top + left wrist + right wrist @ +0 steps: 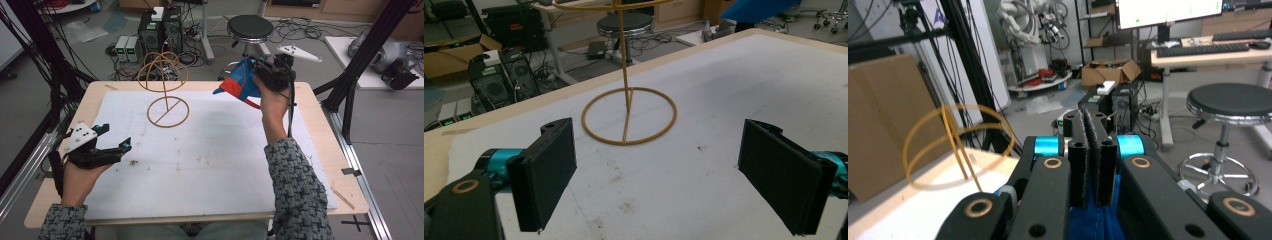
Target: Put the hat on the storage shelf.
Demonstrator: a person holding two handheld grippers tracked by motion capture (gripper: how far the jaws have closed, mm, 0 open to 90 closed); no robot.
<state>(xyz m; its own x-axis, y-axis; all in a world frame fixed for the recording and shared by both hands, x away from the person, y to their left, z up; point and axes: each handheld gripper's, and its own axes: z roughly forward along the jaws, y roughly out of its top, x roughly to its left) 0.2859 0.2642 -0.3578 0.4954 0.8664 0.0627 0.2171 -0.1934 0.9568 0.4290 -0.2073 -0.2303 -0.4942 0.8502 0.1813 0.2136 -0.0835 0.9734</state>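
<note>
A tan wire stand [168, 111] with a round base and looped top stands on the white mat [210, 165], left of centre at the back. In the left gripper view the stand [629, 142] is ahead of the jaws; in the right gripper view the stand [955, 140] is at the left. My right gripper [254, 76] is raised over the back right of the table, shut on a blue and red cap [239, 82]. Blue cloth [1098, 220] is pinched between the closed jaws of the right gripper [1092, 120]. My left gripper [116, 136] rests open at the mat's left edge, nothing between its pads [546, 175].
The wooden table [325, 135] ends just past the mat. A black stool [250, 27], computer cases [160, 30] and cables are on the floor behind. Black frame posts [350, 85] rise at the right. A thin wooden stick [342, 197] lies on the front right corner.
</note>
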